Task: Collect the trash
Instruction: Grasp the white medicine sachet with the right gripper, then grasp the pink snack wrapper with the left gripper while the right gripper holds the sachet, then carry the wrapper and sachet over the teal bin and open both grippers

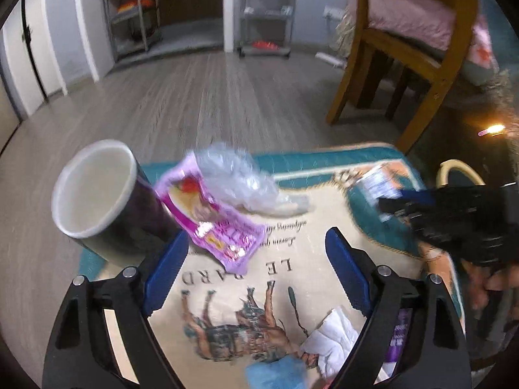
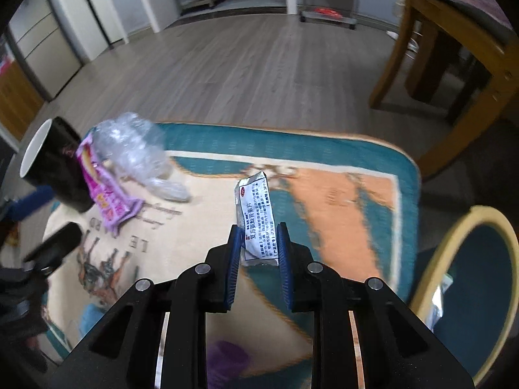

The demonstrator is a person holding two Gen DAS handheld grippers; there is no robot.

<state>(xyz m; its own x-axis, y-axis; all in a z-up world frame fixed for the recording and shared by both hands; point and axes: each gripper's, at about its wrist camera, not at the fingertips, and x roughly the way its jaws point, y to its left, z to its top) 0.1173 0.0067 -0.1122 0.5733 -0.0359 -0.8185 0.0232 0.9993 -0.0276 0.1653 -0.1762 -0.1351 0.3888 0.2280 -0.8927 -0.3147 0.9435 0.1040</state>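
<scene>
Trash on the rug (image 2: 324, 194): right gripper (image 2: 258, 240) is clenched on a silver sachet (image 2: 254, 217) with printed text, held up above the rug. Left gripper (image 1: 256, 253) is released, fingers spread wide over the rug's horse print, nothing between them. Just ahead of it lie a pink wrapper (image 1: 211, 217) and crumpled clear plastic (image 1: 240, 178), touching each other; a dark cup (image 1: 97, 194) lies tipped on its side against the wrapper. White crumpled paper (image 1: 331, 337) sits near the left gripper's right finger. Blue bin (image 2: 470, 291) with yellow rim is to the right, off the rug. Wooden chair (image 2: 454, 48) behind.
</scene>
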